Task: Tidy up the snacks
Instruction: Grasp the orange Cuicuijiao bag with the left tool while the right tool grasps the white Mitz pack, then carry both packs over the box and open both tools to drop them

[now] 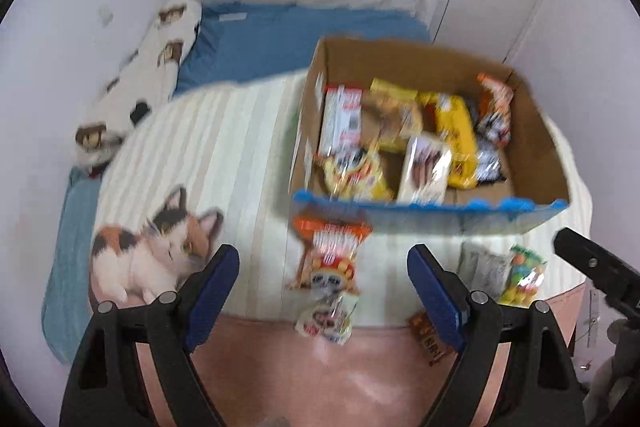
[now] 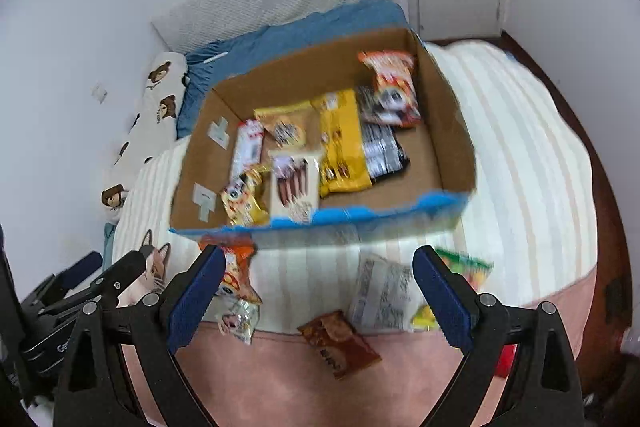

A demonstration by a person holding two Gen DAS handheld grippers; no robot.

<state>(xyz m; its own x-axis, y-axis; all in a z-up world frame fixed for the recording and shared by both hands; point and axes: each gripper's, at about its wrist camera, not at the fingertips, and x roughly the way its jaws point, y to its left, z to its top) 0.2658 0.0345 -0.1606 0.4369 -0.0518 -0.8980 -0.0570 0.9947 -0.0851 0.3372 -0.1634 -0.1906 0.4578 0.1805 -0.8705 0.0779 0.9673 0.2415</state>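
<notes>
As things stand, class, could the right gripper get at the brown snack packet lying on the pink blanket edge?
Probably yes. The right gripper is open and empty, and the brown snack packet lies uncovered just below its fingertips, apart from the white packet, with nothing between them.

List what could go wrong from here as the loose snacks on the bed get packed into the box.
1. The brown packet lies on the pink blanket at the bed's near edge; a nudge might push it off.
2. The two small packets overlap, so the open left gripper may pick up both.
3. The box sits on soft bedding and could tilt or slide if pushed.
4. The right gripper is close beside the left; they could collide.
</notes>
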